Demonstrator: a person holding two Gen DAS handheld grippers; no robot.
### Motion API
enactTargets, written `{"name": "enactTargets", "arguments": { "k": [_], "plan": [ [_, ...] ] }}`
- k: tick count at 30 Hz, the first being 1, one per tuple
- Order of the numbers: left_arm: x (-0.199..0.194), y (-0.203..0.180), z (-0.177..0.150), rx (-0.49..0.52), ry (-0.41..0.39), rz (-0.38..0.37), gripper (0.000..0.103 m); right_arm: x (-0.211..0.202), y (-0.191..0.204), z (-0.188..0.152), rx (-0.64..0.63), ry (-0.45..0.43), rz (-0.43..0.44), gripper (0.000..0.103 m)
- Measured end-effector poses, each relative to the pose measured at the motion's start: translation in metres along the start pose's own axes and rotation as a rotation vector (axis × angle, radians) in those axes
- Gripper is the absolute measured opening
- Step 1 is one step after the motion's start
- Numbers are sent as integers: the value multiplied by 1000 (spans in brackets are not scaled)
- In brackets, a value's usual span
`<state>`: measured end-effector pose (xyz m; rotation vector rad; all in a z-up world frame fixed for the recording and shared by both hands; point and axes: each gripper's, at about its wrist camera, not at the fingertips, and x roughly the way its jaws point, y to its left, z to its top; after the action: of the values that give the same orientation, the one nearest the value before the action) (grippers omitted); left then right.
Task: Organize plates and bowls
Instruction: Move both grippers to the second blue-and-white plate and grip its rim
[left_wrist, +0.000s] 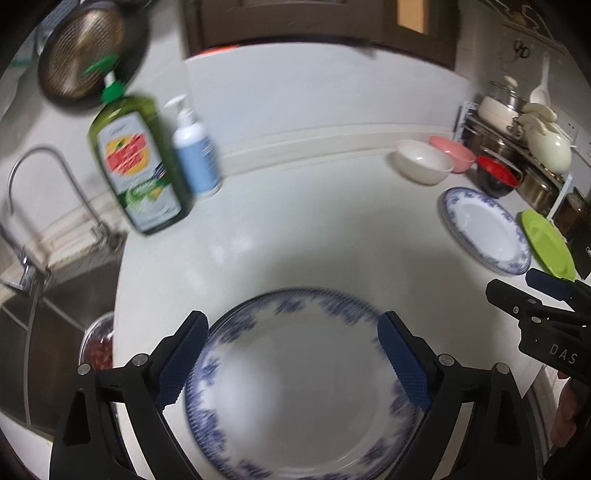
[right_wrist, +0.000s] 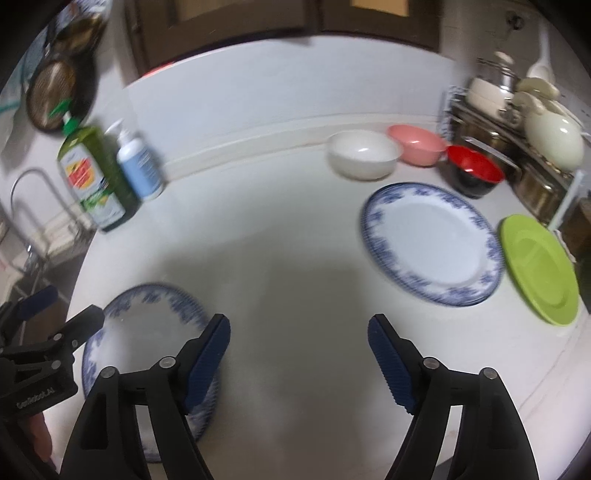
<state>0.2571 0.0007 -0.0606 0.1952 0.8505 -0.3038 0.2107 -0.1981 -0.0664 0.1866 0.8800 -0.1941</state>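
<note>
Left tool (left_wrist: 291, 354) wide above blue-rimmed plate (left_wrist: 295, 387), right tool (right_wrist: 299, 354) likewise spread.

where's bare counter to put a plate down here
The widest bare patch is mid-counter, between the near blue-rimmed plate, the soap bottles and the far blue-rimmed plate. Another strip runs along the back ledge, from the bottles to the white bowl. The right end is crowded: pink bowl, red bowl, green plate and dish rack.

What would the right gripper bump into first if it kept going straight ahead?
Probably nothing soon: the right gripper, jaws open, points over bare countertop. Far ahead is the back ledge; depth is unclear.
</note>
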Motion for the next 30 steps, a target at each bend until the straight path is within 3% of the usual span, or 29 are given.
{"name": "enactTargets", "arguments": {
  "k": [14,23,30],
  "plan": [
    [10,-110,56,100,-54,-61,95,-5,-118,24,149,-44,-80,79],
    [35,-166,77,176,-30,-95,94,9,-173,21,221,-10,-86,79],
    [70,-199,90,284,33,-130,92,34,-203,17,313,39,-90,79]
  ]
}}
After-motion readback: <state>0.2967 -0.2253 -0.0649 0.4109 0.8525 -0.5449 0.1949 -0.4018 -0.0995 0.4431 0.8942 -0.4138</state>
